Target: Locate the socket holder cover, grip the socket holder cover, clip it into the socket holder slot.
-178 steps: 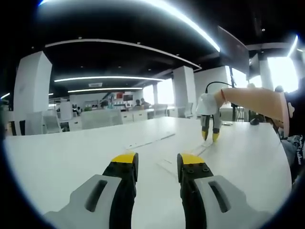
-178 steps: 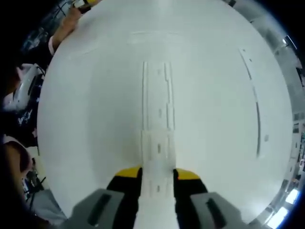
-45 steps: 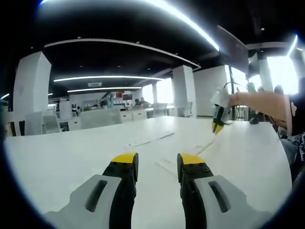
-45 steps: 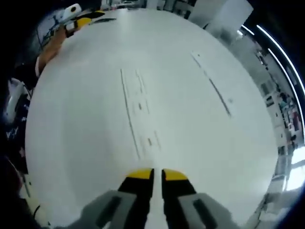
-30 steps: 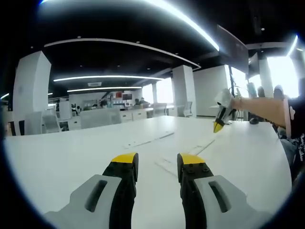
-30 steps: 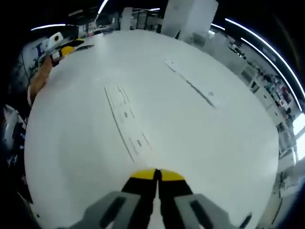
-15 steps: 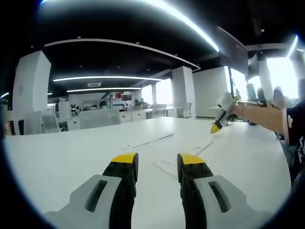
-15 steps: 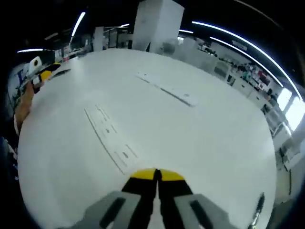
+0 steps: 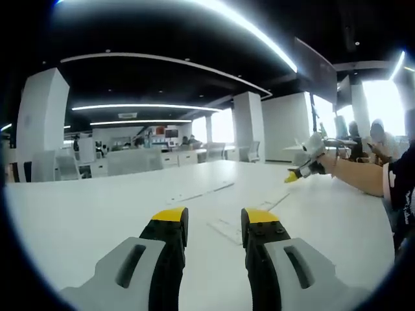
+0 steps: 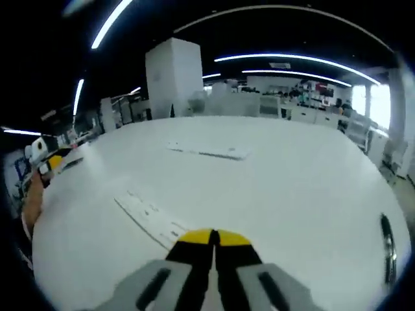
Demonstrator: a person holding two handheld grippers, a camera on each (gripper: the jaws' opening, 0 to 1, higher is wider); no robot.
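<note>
White table (image 10: 311,188) under office lights carries everything. Right gripper (image 10: 212,238) hangs above it clenched on nothing; left gripper (image 9: 211,220) rests released. Socket holder (image 10: 150,219) lies flat just beyond the right jaws, long axis slanting toward the table's left edge. A second strip (image 10: 207,151), possibly the cover, lies mid-table. Clipping looks finished; otherwise, grasp that strip.

Left gripper (image 9: 211,223) jaws apart above white table (image 9: 84,214); right gripper (image 9: 305,162) raised beyond.
</note>
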